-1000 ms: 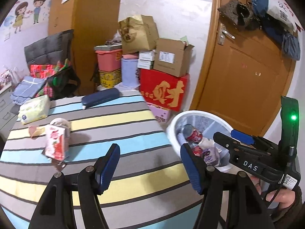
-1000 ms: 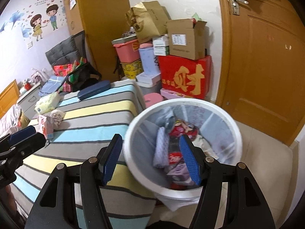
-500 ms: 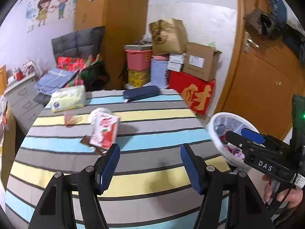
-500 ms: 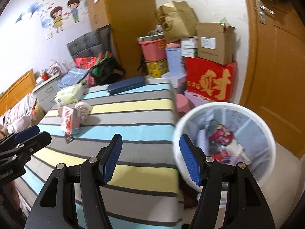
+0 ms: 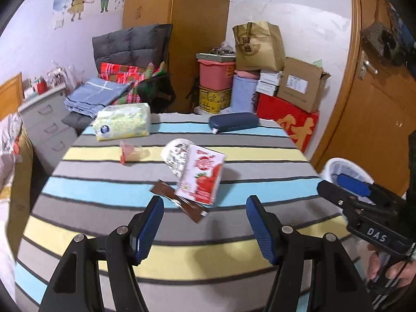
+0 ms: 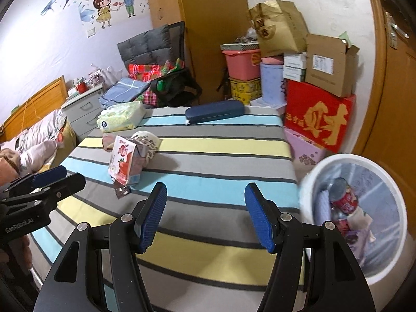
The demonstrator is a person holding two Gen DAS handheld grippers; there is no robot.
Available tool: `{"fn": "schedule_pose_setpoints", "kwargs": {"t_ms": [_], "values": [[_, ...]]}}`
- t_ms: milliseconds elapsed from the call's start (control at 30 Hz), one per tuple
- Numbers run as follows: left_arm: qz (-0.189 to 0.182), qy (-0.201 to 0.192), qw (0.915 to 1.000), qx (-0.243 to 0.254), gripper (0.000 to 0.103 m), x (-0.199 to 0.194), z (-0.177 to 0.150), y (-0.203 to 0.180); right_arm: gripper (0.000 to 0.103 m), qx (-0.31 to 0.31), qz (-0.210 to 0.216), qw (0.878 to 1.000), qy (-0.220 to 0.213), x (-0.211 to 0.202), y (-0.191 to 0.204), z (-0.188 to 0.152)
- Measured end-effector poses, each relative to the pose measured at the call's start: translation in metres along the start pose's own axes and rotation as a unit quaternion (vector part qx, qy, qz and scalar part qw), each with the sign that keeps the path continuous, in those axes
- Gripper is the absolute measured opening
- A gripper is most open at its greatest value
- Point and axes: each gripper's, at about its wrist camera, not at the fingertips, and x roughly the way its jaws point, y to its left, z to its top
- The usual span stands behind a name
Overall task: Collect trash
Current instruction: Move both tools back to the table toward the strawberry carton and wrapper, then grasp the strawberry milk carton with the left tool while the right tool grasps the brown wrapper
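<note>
**Both claws spread and empty above the striped counter, trash still lying on it**

The left claw [image 5: 204,223] hangs over the near part of the striped counter [image 5: 260,153], its blue pads spread with nothing between them. Just beyond it, toward twelve o'clock, sits a red-and-white strawberry milk carton [image 5: 200,179], tilted and leaning against a crumpled paper cup [image 5: 174,156] that lies on its side behind it. A brown wrapper [image 5: 179,204] pokes out from under the carton's near edge, toward seven o'clock of it. A small pinkish scrap of plastic [image 5: 130,153] lies by itself at about nine o'clock from the cup.

The right claw [image 6: 205,218] is likewise spread wide and holds nothing; only striped cloth shows between its pads. From its view the carton [image 6: 124,161] sits off at ten o'clock, with the left tool's dark tip near it at the left edge.

The white trash bin [image 6: 309,182] stands on the floor just off the counter's right corner, at about three o'clock from the right claw. Inside it are a red can [image 6: 343,200], a bottle and some crumpled paper.

At the far end of the counter lie a pack of tissues [image 5: 122,124] at eleven o'clock and a dark blue case [image 5: 234,122] at one o'clock, well apart from the trash. Stacked boxes [image 6: 319,117] crowd the wall behind, beside a wooden door [image 6: 390,104].
</note>
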Motion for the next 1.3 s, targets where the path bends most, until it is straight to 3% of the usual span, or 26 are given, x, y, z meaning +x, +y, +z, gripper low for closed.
{"fn": "schedule_pose_setpoints", "kwargs": {"t_ms": [133, 500, 733, 833, 1167, 1300], "values": [[-0.004, 0.012, 0.9999, 0.007, 0.073, 0.020, 0.007, 0.003, 0.064, -0.001, -0.002, 1.000, 0.004, 0.010, 0.006, 0.002], [0.021, 0.053, 0.9974, 0.045, 0.073, 0.086, 0.017, 0.002, 0.064, 0.009, -0.009, 1.000, 0.025, 0.036, 0.009, 0.006], [0.009, 0.074, 0.9966, 0.036, 0.072, 0.109, 0.021, 0.008, 0.064, 0.016, -0.010, 0.999, 0.030, 0.044, 0.008, 0.011], [-0.011, 0.078, 0.9968, 0.015, 0.057, 0.111, 0.021, 0.016, 0.064, 0.013, -0.011, 0.999, 0.033, 0.046, 0.010, 0.012], [-0.006, 0.046, 0.9987, -0.022, 0.057, 0.074, 0.024, 0.050, 0.064, -0.020, 0.026, 0.998, 0.049, 0.064, 0.032, 0.017], [0.018, 0.054, 0.9975, -0.041, 0.057, 0.064, 0.018, 0.071, 0.064, -0.046, 0.074, 0.994, 0.068, 0.072, 0.053, 0.013]]}}
